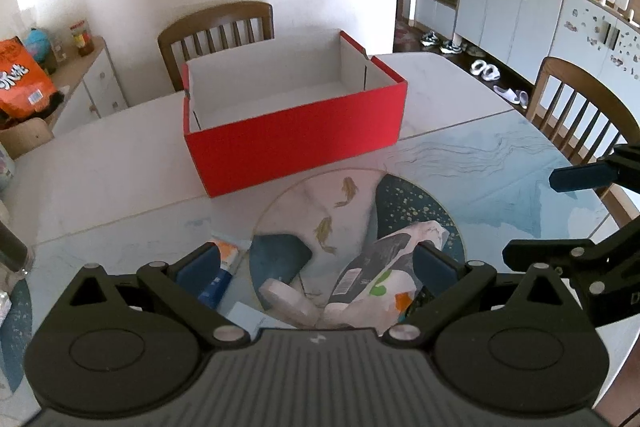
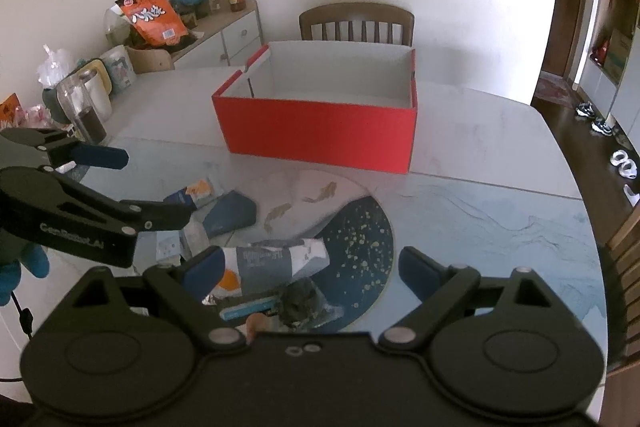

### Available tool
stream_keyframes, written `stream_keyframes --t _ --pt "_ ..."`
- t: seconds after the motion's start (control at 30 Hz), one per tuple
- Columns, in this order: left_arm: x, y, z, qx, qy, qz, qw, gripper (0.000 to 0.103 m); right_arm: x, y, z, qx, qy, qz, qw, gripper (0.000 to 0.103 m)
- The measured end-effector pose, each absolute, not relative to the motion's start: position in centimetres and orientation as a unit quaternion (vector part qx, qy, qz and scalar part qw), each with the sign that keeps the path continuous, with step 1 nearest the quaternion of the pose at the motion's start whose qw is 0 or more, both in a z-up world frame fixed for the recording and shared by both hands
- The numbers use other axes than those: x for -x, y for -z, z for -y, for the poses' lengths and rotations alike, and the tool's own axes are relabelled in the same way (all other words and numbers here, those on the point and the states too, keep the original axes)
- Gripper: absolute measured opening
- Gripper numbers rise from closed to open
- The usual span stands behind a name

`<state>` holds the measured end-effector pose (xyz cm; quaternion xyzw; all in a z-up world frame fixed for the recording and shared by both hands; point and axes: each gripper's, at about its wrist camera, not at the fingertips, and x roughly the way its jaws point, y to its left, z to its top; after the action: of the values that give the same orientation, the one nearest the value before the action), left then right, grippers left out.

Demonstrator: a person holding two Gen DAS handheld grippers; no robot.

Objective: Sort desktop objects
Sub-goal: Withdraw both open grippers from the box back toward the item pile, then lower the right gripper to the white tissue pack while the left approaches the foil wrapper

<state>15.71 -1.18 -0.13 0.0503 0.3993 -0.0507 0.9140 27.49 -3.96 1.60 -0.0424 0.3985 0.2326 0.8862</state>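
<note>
An empty red box (image 1: 296, 135) with a white inside stands on the table; it also shows in the right wrist view (image 2: 320, 135). Loose items lie in front of it: a grey and white snack pouch (image 1: 372, 275) (image 2: 276, 259), a white round tin (image 1: 286, 297), a dark blue pouch (image 1: 280, 253) (image 2: 232, 213), and an orange and blue packet (image 1: 222, 265) (image 2: 196, 193). My left gripper (image 1: 316, 263) is open above the pouch and tin. My right gripper (image 2: 310, 265) is open above the snack pouch and a dark crumpled wrapper (image 2: 302, 301).
The table (image 1: 480, 163) has a blue fish-pattern mat. Wooden chairs stand behind the box (image 1: 218, 27) and at the right (image 1: 580, 107). Jars and bags (image 2: 84, 99) crowd the table's left edge. A sideboard (image 2: 224, 31) stands by the wall.
</note>
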Motion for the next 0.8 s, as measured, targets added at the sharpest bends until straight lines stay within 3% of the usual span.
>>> stream_keyframes --t 0.8 --pt "-12.6 3.1 1.6 -0.046 0.044 -0.391 0.918 0.103 -26.2 0.7 4.2 0.045 -0.226 -0.403 0.886 0.093"
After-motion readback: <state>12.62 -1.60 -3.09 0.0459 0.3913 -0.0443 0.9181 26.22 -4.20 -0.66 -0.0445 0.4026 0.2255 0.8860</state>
